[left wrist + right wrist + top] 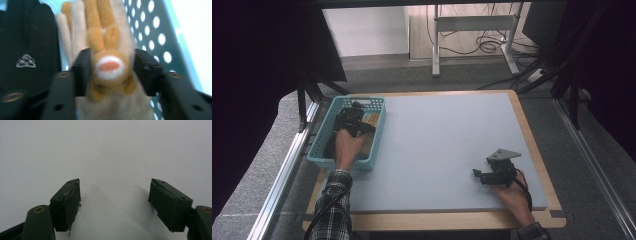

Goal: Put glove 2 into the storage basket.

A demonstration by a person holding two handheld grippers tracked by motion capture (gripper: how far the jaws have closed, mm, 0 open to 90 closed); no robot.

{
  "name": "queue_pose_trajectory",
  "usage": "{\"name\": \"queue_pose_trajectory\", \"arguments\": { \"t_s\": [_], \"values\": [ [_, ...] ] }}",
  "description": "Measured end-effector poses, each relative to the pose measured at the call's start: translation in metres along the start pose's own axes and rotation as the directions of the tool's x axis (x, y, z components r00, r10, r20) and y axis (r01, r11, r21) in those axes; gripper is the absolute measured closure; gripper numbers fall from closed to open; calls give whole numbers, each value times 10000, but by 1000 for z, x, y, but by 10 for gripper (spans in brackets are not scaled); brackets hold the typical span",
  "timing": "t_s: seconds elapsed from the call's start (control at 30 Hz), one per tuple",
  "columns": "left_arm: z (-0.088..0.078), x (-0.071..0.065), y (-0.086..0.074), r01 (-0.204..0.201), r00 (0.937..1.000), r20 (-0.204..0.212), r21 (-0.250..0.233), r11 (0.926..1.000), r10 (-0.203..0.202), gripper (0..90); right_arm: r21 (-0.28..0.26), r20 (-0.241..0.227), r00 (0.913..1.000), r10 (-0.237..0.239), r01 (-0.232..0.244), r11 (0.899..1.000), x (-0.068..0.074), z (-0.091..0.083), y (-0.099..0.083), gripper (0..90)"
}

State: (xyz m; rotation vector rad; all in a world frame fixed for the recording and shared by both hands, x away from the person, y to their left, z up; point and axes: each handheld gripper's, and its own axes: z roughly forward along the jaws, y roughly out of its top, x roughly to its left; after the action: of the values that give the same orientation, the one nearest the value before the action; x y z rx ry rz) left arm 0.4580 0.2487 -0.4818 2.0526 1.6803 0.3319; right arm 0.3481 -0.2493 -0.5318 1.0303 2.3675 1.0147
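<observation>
My left gripper (356, 111) reaches into a teal perforated basket (323, 137) at the table's left edge. In the left gripper view its jaws (111, 58) stand on either side of a fuzzy beige and orange glove (100, 30) with a small white and pink animal face, and the fur touches both pads. The glove (372, 121) lies flat against the basket wall (155, 32). A black glove (25, 50) with a small grey logo lies beside it. My right gripper (477, 173) rests low at the near right of the table, open, with bare mat (112, 152) between its fingers.
A pale blue mat (437, 135) covers the wooden table top. Metal rails run along both sides of the table. Beyond the far edge stand a desk frame (472, 30) and loose cables on the floor.
</observation>
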Motion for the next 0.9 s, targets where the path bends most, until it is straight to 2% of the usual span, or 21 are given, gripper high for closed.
{"name": "queue_pose_trajectory", "arguments": {
  "t_s": [0.17, 0.4, 0.53, 0.9],
  "values": [
    [-6, 0, -1, -53, 9995, -298, -331, 9994, 43, 346, 0, 6, 10000, -6, 6, 10000, 0, 0, 0, 248],
    [-16, 7, -6, 0, 9999, -162, -936, 9956, -16, 216, 1, 7, 10000, -8, 8, 10000, 0, 0, 0, 248],
    [-24, 10, -8, -7, 10000, 41, -1312, 9914, 13, 174, 2, 14, 10000, -15, 15, 10000, 0, 0, 0, 248],
    [-34, 13, -16, -73, 9989, 450, -1830, 9831, 158, 118, 8, 18, 10000, -21, 21, 10000, 0, 0, 0, 247]
  ]
}}
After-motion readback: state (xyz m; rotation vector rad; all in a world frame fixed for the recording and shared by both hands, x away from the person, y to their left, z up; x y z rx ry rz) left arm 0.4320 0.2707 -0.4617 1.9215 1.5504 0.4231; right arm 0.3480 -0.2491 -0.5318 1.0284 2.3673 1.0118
